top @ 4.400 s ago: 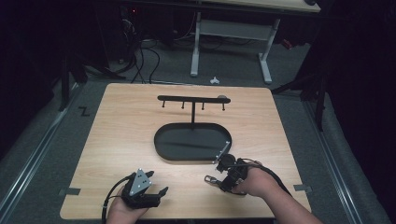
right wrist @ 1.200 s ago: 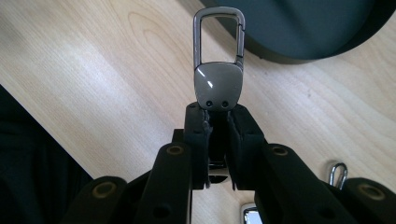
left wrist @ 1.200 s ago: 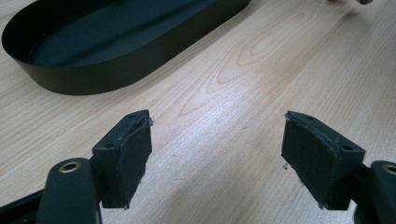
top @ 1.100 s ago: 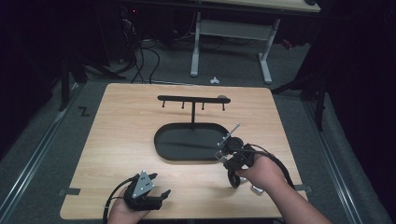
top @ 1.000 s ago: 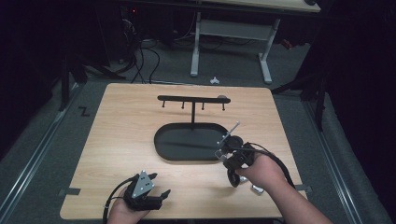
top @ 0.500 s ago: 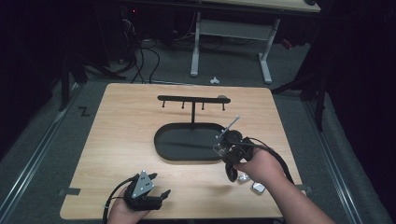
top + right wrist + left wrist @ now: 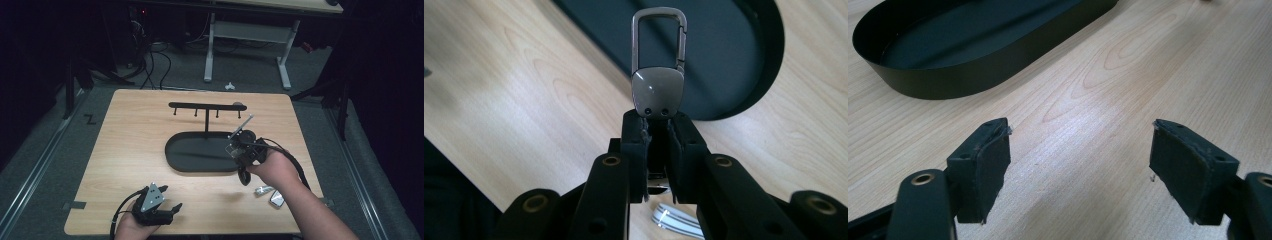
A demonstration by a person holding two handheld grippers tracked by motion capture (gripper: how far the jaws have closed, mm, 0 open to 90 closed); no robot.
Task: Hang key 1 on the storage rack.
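Metal carabiner keychain sits pinched upright in your right gripper, above the right end of the black oval tray. Your left gripper rests spread, nothing between, near the table's front edge.

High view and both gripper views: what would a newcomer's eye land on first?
First, the metal carabiner keychain pinched upright in the right claw, held over the right end of the black oval tray at the table's middle. Behind the tray stands a black hook rack. The left claw rests open near the table's front edge, holding nothing.
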